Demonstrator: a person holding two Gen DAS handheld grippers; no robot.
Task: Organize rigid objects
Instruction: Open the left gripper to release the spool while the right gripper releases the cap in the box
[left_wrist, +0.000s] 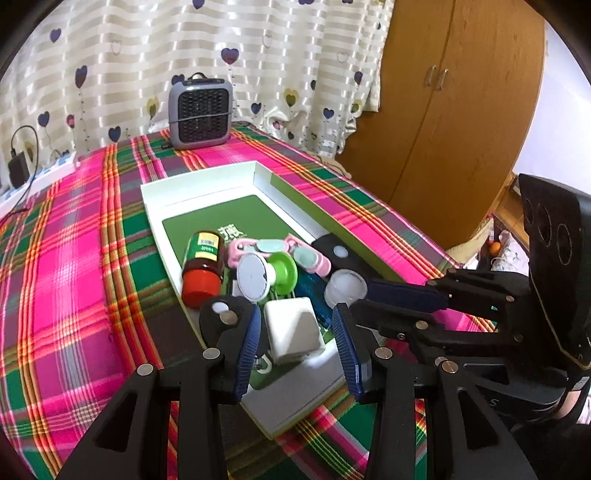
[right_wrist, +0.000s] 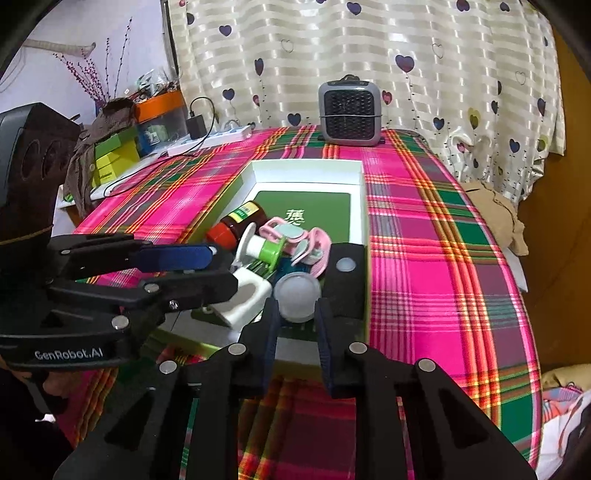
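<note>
One legible mark: "GenRobot.AI" on my left gripper (right_wrist: 207, 273), jaws spread around the white cube (left_wrist: 293, 328). My right gripper (right_wrist: 297, 314) clamps the frosted cap (right_wrist: 297, 299).

"GenRobot.AI" on left tool (right_wrist: 212, 273), white Chinese char. on green box (right_wrist: 360, 177) floor, unreadable

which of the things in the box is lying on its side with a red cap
The brown bottle at the box's left edge: red cap, yellow-green label, lying flat. The white cube and frosted round lid have no red.

tablecloth (left_wrist: 85, 236): we see pink-green plaid;
box (left_wrist: 207, 177): white, green floor;
jar (left_wrist: 203, 266): brownish, perhaps; red lid;
curtain (left_wrist: 147, 55): striped, hearts
</note>
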